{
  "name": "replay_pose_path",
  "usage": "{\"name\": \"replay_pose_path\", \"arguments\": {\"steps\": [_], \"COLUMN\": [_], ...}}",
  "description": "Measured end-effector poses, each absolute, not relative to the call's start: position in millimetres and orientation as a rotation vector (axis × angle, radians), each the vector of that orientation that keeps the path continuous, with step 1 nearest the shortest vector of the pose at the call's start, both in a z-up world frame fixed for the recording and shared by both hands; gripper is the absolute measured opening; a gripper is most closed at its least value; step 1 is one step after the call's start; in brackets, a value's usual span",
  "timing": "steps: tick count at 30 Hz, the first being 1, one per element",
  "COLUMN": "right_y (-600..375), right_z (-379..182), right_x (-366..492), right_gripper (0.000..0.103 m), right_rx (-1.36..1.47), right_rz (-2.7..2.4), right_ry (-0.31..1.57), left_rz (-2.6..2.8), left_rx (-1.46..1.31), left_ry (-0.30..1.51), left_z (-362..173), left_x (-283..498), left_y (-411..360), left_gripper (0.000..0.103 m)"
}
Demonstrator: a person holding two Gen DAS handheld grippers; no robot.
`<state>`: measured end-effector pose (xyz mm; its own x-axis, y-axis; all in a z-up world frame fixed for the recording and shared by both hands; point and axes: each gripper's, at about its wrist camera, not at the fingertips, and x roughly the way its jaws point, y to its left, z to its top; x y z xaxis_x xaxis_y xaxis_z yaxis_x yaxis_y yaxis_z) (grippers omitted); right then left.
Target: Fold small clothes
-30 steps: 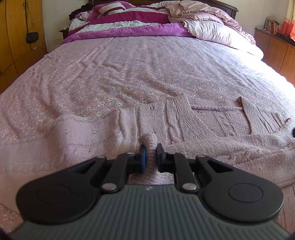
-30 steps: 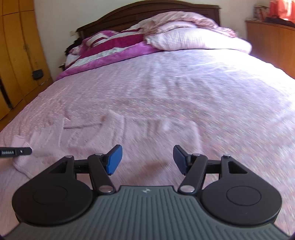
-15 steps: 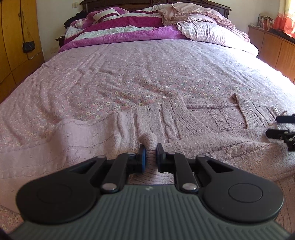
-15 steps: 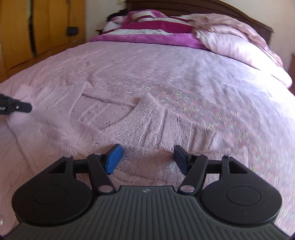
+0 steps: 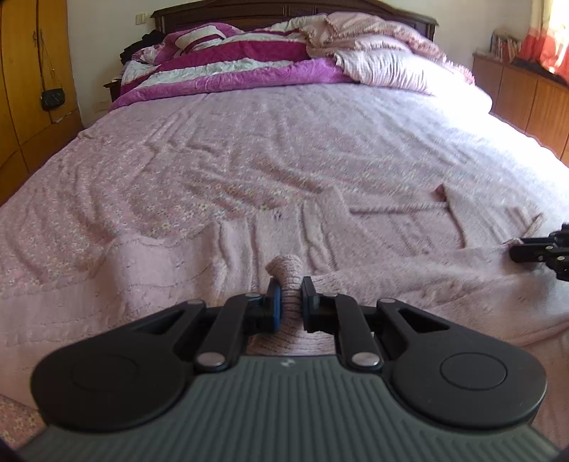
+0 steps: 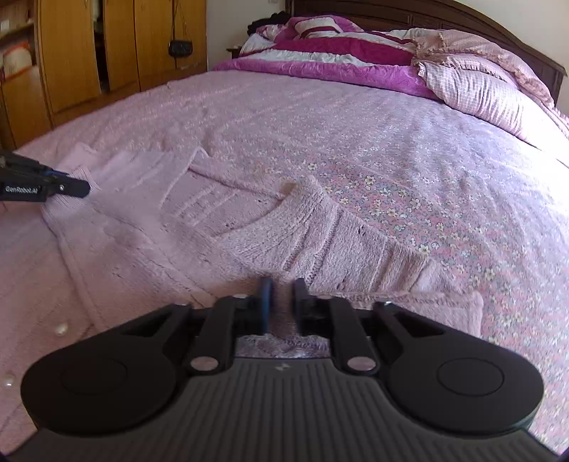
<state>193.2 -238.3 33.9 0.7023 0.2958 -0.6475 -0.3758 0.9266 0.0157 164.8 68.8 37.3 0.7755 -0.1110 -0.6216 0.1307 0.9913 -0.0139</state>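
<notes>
Left wrist view: both grippers pinch a pale pink knitted cardigan (image 5: 355,241) spread flat on a floral pink bedspread (image 5: 249,149).

The left gripper (image 5: 288,302) has its jaws clamped on a bunched fold of the knit at the garment's near edge. The right gripper (image 6: 282,298) has its jaws closed on another piece of the same near edge, with knit caught between the pads; its tip shows at the right border of the left wrist view. The cardigan lies across the foot of the bed, neckline toward a magenta and white striped quilt (image 5: 227,67) heaped by the dark wooden headboard (image 5: 284,9).
</notes>
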Motion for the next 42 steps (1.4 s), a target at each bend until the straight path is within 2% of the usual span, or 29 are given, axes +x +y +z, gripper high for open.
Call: {"name": "replay_pose_path", "arguments": {"steps": [4,8,9,13,14,16,18,20,27,30,38,42], "right_y": [-245,-234,-233,-231,-231,-232,-235,-241,-256,-264,-263,-260], "right_z": [45,40,34,19,19,22,29,37,28,16,31,51], "right_x": [185,195,198,203,203,202,197,186,155,153,139,114], "right_gripper": [0.007,0.007,0.008,0.009,0.013,0.029,0.05,0.054,0.055,0.064,0.069,0.078], "right_rx": [-0.054,-0.085,-0.083,-0.052,-0.052,-0.046,-0.016,0.031,0.024,0.035,0.119,0.194], "right_rz": [0.315,0.261,0.242,0.193,0.185,0.169,0.147,0.128,0.05,0.031,-0.005,0.006], "right_ry": [0.596,0.592,0.604,0.616,0.619,0.626,0.618,0.599,0.645,0.64,0.633,0.611], "left_rz": [-0.131,-0.103,-0.092,-0.068,-0.061,-0.049,-0.047,-0.055,0.042,0.054,0.088,0.109], "left_rx": [0.011,0.016,0.005,-0.054,-0.051,-0.039,-0.038,-0.026,0.034,0.039,-0.021,-0.066], "left_ry": [0.638,0.715,0.738,0.73,0.726,0.719,0.715,0.717,0.738,0.736,0.782,0.794], "left_z": [45,30,26,24,25,29,31,32,10,11,33,45], "left_x": [168,188,192,186,184,178,172,170,175,173,158,144], "left_y": [69,68,70,89,93,99,104,105,98,96,111,128], "left_gripper": [0.014,0.018,0.021,0.047,0.051,0.056,0.06,0.063,0.07,0.07,0.068,0.068]}}
